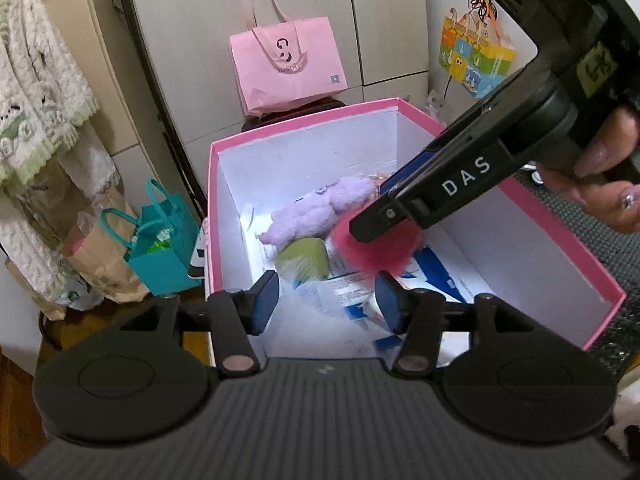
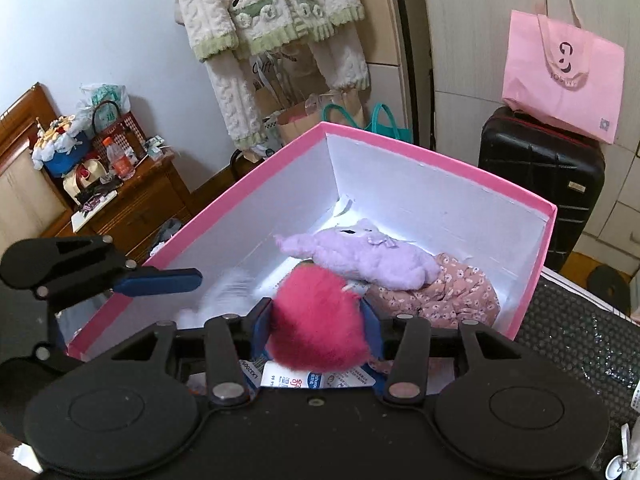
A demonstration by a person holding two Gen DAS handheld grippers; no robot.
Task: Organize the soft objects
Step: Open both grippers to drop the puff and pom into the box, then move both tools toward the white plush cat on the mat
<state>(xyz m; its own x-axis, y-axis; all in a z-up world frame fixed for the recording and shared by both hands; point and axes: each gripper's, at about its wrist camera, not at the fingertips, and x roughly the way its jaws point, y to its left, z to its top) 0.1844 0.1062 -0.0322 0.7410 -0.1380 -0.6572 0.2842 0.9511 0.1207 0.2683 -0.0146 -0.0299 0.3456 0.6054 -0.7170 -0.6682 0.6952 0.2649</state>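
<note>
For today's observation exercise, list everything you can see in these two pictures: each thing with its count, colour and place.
box: one, pink outside, white inside, centre
pompom: one, hot pink, between right tool pads, over box
plush toy: one, lilac, in box
floral cloth: one, pink, in box
cushion: one, olive, in box
tote bag: one, pink, on suitcase
suitcase: one, black, behind box
pyjamas: cream and green, hanging
teal bags: two, floor
left tool: black, open
right tool: black, gripping pompom

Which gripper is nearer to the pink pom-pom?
Right. The right gripper grips the pink pom-pom between its fingers inside the pink box; the left gripper hangs open and empty nearby.
</note>
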